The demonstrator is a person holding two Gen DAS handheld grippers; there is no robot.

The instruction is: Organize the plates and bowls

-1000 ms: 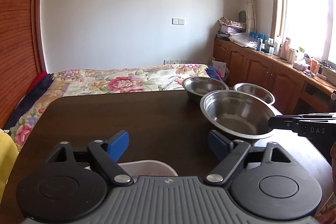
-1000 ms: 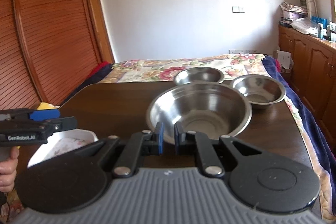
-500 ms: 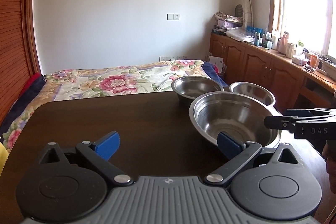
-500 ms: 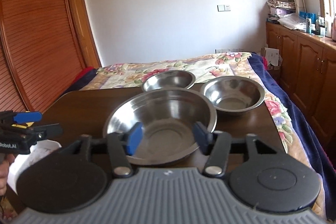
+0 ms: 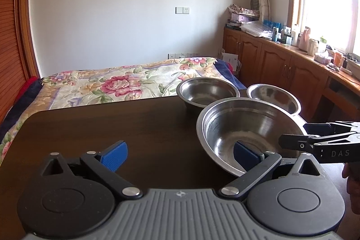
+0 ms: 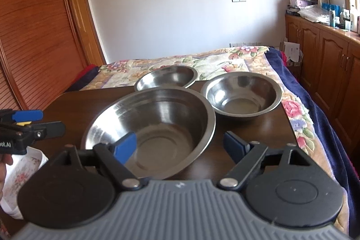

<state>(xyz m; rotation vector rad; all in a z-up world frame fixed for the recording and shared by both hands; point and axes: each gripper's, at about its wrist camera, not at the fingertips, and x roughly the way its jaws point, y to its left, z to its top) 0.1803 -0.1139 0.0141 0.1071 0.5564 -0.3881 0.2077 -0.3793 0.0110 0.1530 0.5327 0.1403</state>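
1. Table (image 6: 258,127): dark wood, rounded corners, standing at the foot of a bed with a floral quilt (image 5: 126,84).
2. Large steel bowl (image 6: 153,125): upright on the table, widest of three, nearest the tools. In the right wrist view it fills the centre; in the left wrist view it (image 5: 245,127) lies toward 3 o'clock.
3. Medium steel bowl (image 6: 241,96): upright, at 1 o'clock from the large bowl in the right wrist view, just beside it; whether the rims touch cannot be told.
4. Shallow steel bowl (image 6: 166,79): at 12 o'clock behind the large bowl, by the table's far edge, partly hidden by the large bowl's rim.
5. Right gripper (image 6: 181,145): jaws spread wide. The blue left pad sits over the large bowl's near inner wall, the right pad outside its rim at 3 o'clock. Contact cannot be confirmed.
6. Left gripper (image 5: 180,153): jaws spread wide, nothing between them but bare table. Its right pad overlaps the large bowl's near edge in view.
7. White floral dish (image 6: 21,174): at 8 o'clock in the right wrist view, low at the table's near left edge, below the left tool's tips.
8. Wooden cabinets (image 5: 281,64): along the window wall at 2 o'clock, top crowded with bottles and papers.
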